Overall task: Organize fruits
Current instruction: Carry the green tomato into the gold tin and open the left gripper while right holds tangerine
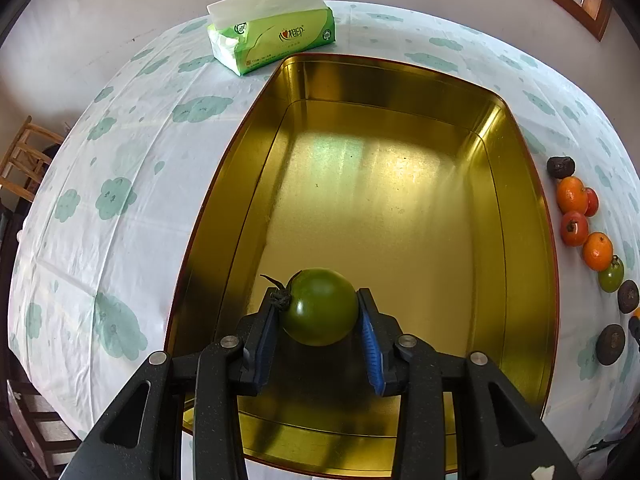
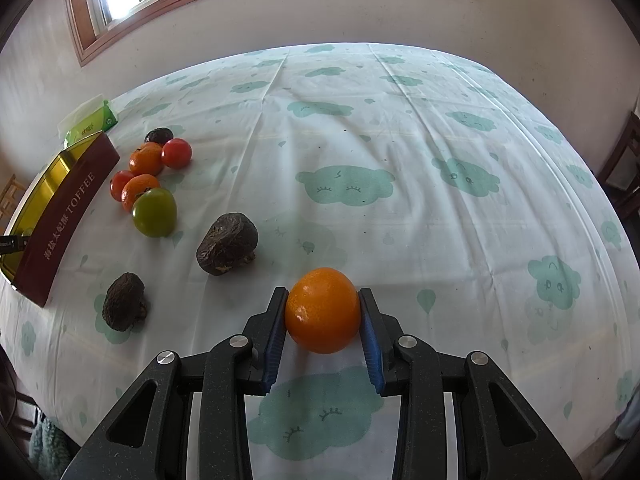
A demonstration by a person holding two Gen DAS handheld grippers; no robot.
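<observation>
Evidently the left gripper (image 1: 320, 312) clamped a smooth green tomato (image 1: 320, 306) over the glossy gold tin (image 1: 520, 200); only the right view showed the right gripper (image 2: 323, 312) pinching a dimpled orange (image 2: 322, 310) above the tablecloth (image 2: 400, 140), near two wrinkled dark fruits (image 2: 227, 243).

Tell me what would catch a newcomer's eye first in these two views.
The shiny gold tin fills the left wrist view, with the left gripper holding a green tomato over its bare floor. In the right wrist view, the right gripper clamps a bright orange above the cloud-print tablecloth, with more fruit clustered beside the tin.
</observation>
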